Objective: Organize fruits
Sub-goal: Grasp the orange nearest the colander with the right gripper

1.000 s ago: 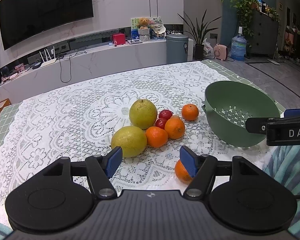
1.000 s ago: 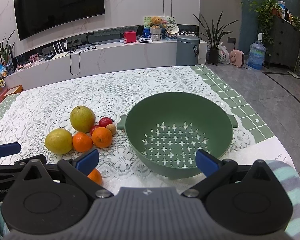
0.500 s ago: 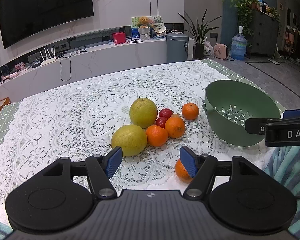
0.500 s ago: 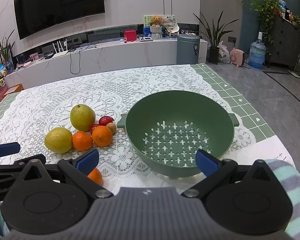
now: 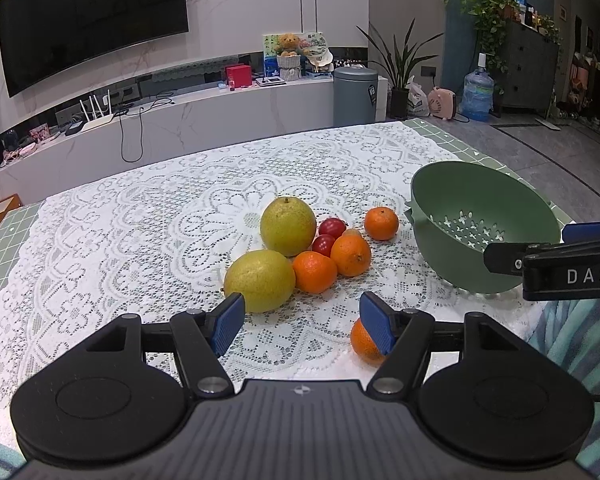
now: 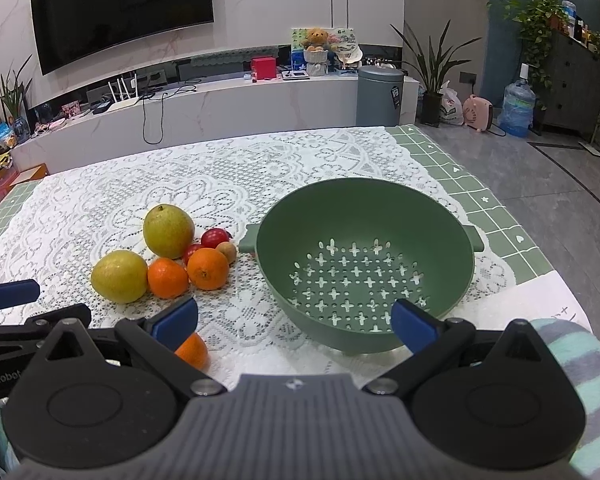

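Fruit lies in a cluster on the lace cloth: two yellow-green pears (image 5: 288, 226) (image 5: 260, 280), several oranges (image 5: 314, 272) and two small red fruits (image 5: 332, 227). One orange (image 5: 381, 223) sits apart near the green colander (image 5: 480, 220). Another orange (image 5: 362, 340) lies close in, partly behind my left gripper's right finger. My left gripper (image 5: 302, 322) hangs open over bare cloth in front of the cluster. In the right wrist view my right gripper (image 6: 294, 320) stands open before the empty colander (image 6: 364, 256), with the fruit (image 6: 168, 232) to its left.
The table's right edge, with green checked cloth (image 6: 496, 216), runs just past the colander. A striped sleeve (image 6: 580, 360) shows at the lower right. Beyond the table stand a white media shelf (image 5: 220, 112), a grey bin (image 5: 354, 94) and potted plants.
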Available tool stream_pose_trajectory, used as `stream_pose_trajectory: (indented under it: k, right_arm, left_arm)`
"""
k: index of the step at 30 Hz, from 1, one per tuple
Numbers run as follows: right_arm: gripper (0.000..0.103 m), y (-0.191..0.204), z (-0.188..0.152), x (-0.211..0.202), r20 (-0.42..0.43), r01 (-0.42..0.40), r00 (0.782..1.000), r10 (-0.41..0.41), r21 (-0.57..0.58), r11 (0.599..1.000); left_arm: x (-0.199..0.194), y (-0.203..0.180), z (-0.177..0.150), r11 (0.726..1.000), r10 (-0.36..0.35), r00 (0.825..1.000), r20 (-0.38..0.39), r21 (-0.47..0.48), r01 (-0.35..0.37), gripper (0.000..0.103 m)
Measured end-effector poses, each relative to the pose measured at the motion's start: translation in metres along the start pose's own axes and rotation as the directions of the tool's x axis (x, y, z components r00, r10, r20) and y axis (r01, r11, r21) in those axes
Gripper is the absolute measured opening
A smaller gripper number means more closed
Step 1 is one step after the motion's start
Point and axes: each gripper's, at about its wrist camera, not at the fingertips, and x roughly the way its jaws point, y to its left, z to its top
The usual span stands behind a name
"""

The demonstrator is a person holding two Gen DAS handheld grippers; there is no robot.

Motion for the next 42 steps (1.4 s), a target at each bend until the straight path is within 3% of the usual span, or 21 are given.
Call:
stream_pose_trajectory:
  k: [18,26,32,37,42]
  right_arm:
    - [0.099,0.004,-0.001,0.005,-0.011,-0.020,1.000,0.019,-0.012,1.000]
    - [0.099,0.008,-0.013,0.011,0.003,-0.125,0.992,0.125,-0.014,0.992]
    - [0.099,0.028,-0.027,0.016,0.057,-0.173,0.982,0.181,-0.122,0.977]
    - [0.087,0.044,-0.036,0.031,0.051,-0.195,0.977,0.209,-0.194,0.961]
    - [0.078,0.058,-0.040,0.057,-0.054,-0.255,0.967,0.250,-0.188,0.948]
  left_arm:
    - [-0.002,0.006,0.001,1.000,-0.009,1.000,-0.004,-0.017,0.009,0.078]
    - [0.005,0.017,-0.002,0.998,-0.034,0.999,-0.031,-0.055,0.033,0.078]
    - [0.014,0.027,-0.009,0.996,-0.031,0.998,-0.048,-0.089,0.026,0.074]
    - [0.026,0.035,-0.016,0.994,-0.044,0.996,-0.073,-0.104,0.036,0.070]
    - [0.038,0.040,-0.025,0.995,-0.047,0.996,-0.082,-0.093,0.039,0.068]
